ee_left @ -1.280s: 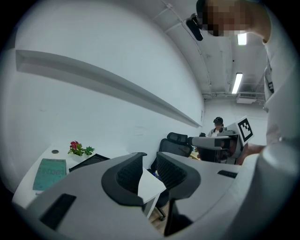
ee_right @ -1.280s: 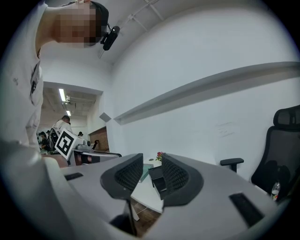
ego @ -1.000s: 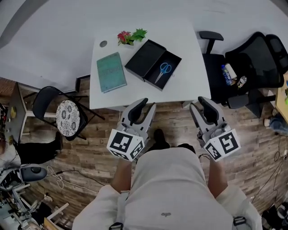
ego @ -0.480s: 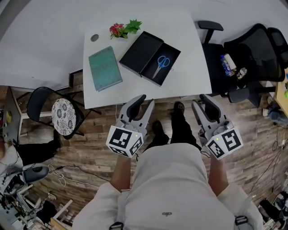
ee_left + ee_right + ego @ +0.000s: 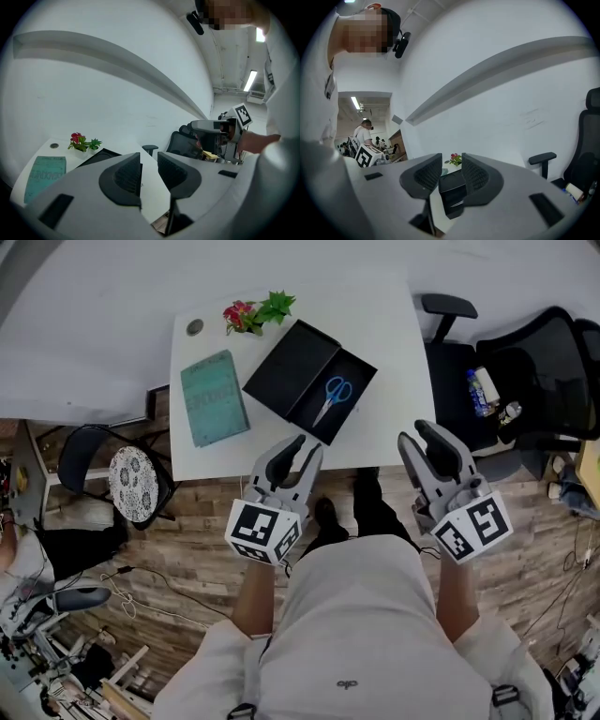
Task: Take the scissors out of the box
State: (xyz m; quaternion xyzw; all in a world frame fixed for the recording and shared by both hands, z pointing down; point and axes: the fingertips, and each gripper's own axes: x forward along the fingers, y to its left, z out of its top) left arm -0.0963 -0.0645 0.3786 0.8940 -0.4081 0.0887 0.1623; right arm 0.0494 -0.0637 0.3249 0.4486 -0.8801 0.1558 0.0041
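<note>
Blue-handled scissors (image 5: 330, 397) lie in the right half of an open black box (image 5: 286, 371) on the white table (image 5: 394, 343). Both grippers hang over the floor just short of the table's near edge. My left gripper (image 5: 307, 448) points at the box's near corner, jaws a little apart and empty. My right gripper (image 5: 415, 433) is to the right of the box, also slightly open and empty. In the left gripper view my left gripper (image 5: 149, 161) frames the box's (image 5: 101, 154) edge. The box (image 5: 452, 194) shows between the jaws of my right gripper (image 5: 451, 164). The scissors are hidden in both gripper views.
A teal book (image 5: 214, 397) lies left of the box and a small potted plant (image 5: 255, 312) behind it. A black office chair (image 5: 525, 371) stands right of the table, a folding chair with a patterned cushion (image 5: 131, 486) to its left. Cables lie on the wooden floor.
The person has stepped closer to the table, so both grippers have come up to its near edge. Their jaws are unchanged and the box and scissors have not moved.
</note>
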